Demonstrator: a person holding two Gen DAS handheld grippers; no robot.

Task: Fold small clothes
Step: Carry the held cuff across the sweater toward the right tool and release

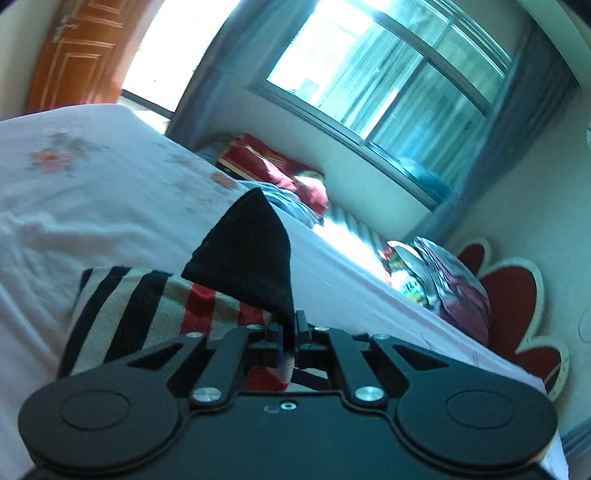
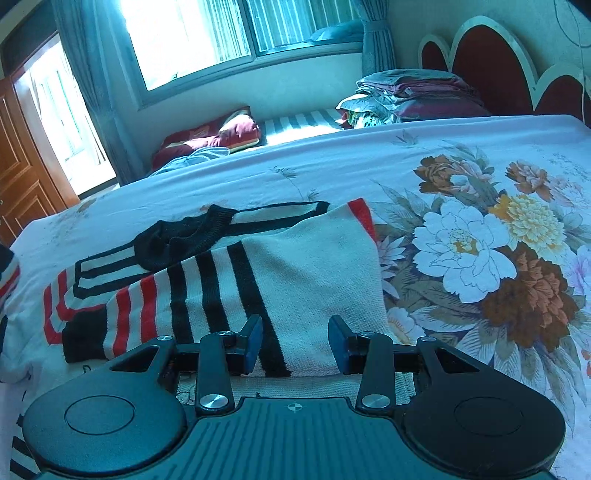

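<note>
A small knit sweater [image 2: 280, 273] with white, black and red stripes lies on the floral bedsheet [image 2: 480, 236], one side folded over its middle, black collar [image 2: 184, 236] at the far left. My right gripper [image 2: 295, 343] is open, its blue pads [image 2: 251, 347] just above the sweater's near edge. In the left wrist view my left gripper [image 1: 291, 332] is shut on a black cuff or corner [image 1: 247, 251] of the sweater [image 1: 147, 306] and holds it raised above the bed.
Folded blankets [image 2: 413, 96] and a dark red pillow [image 2: 221, 136] lie at the far side of the bed. A red and white headboard [image 2: 480, 51] stands at the right. A window [image 2: 229, 33] and a wooden door [image 2: 22, 166] are behind.
</note>
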